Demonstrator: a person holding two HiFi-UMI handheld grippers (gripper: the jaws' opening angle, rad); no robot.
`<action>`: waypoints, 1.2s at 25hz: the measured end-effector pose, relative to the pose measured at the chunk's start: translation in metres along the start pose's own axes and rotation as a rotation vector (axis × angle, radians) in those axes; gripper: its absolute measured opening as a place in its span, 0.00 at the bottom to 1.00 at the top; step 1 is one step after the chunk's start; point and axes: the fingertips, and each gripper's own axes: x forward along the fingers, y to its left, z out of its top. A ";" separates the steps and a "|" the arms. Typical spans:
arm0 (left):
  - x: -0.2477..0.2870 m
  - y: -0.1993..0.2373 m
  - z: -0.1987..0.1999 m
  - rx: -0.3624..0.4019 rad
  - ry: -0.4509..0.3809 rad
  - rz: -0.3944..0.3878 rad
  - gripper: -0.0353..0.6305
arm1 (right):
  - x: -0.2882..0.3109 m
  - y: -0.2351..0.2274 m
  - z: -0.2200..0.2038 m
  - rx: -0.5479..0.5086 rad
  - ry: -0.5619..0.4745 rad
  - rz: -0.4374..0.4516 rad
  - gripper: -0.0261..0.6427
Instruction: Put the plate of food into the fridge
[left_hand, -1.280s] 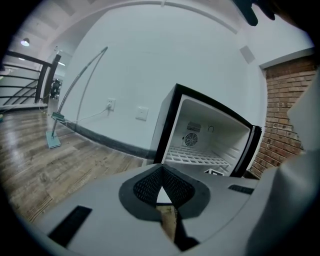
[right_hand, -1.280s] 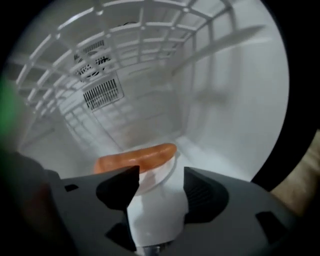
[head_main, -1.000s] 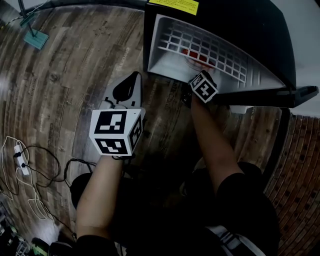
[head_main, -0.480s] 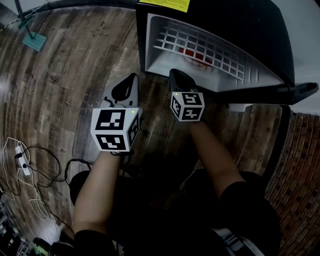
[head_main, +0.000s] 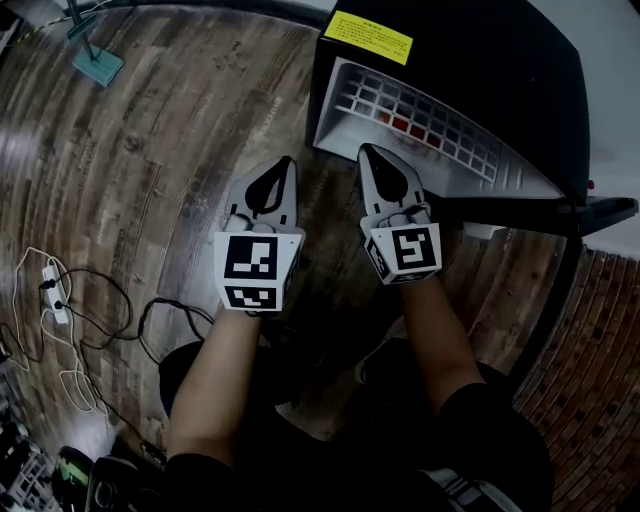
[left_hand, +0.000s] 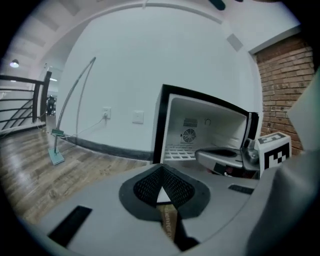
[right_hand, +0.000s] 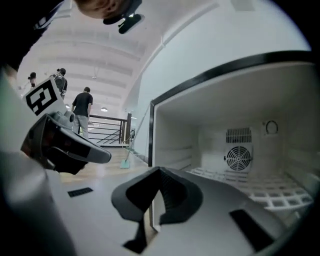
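A small black fridge (head_main: 470, 70) stands open on the wooden floor, its white inside and wire shelf (head_main: 420, 110) showing. Red food (head_main: 405, 125) on the plate shows through the shelf bars; the plate itself is mostly hidden. My right gripper (head_main: 370, 155) hovers just outside the fridge mouth, shut and empty. My left gripper (head_main: 284, 166) is beside it to the left, also shut and empty. In the left gripper view the jaws (left_hand: 161, 192) meet in front of the fridge (left_hand: 200, 130). The right gripper view has its closed jaws (right_hand: 152, 202) facing the shelf (right_hand: 270, 192) and fan (right_hand: 237, 157).
The open fridge door (head_main: 580, 200) juts out at the right, with a brick wall (head_main: 600, 350) behind it. Cables and a power strip (head_main: 50, 295) lie on the floor at left. A teal stand base (head_main: 98, 65) sits far left. People (right_hand: 82, 107) stand far off.
My right gripper has pulled back out of the fridge toward me and now sits level with the left gripper. The left gripper has barely moved.
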 end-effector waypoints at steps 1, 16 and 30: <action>-0.002 -0.007 0.005 0.022 0.002 -0.013 0.05 | -0.005 -0.004 0.008 -0.014 0.005 -0.011 0.06; -0.087 -0.131 0.314 -0.010 -0.027 -0.145 0.05 | -0.137 -0.083 0.335 0.099 0.094 -0.281 0.06; -0.232 -0.232 0.643 0.058 -0.141 -0.228 0.05 | -0.236 -0.121 0.684 0.126 -0.048 -0.390 0.06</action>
